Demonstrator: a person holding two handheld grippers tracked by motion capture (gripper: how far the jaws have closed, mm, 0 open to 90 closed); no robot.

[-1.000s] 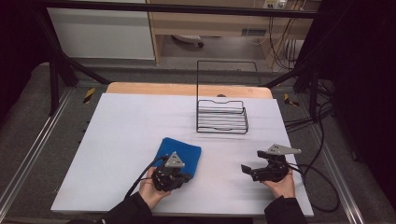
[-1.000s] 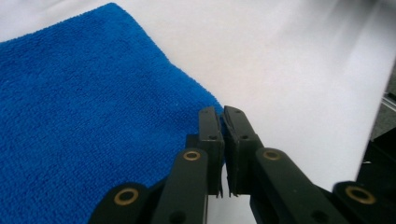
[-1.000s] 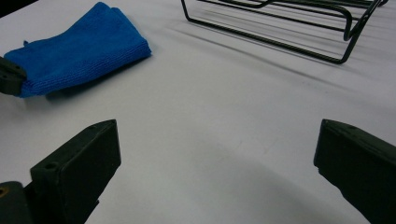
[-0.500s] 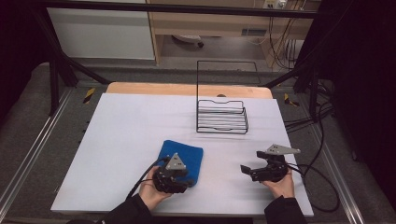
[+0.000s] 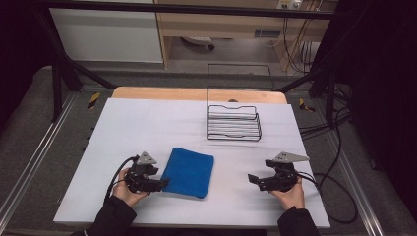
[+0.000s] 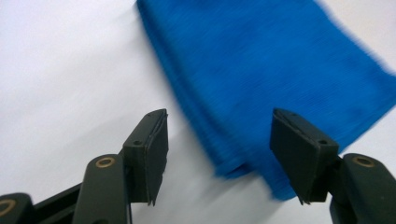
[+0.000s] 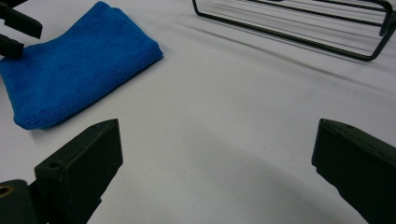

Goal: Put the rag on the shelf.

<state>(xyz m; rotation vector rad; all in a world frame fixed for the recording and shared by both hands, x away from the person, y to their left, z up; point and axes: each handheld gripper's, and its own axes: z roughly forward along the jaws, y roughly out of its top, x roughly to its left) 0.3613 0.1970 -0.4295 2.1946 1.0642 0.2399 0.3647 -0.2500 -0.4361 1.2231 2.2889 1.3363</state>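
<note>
Left gripper (image 5: 164, 183): jaws just opened, apparently clear of the blue cloth (image 5: 189, 171). Right gripper (image 5: 252, 178): jaws wide apart, empty.

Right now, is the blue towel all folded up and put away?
Folded, yes: the blue towel lies in a neat stack on the table. The left gripper has just been opening its jaws, nothing pinched between them. The right gripper waits open. The wire rack is empty, so putting away probably remains.
</note>
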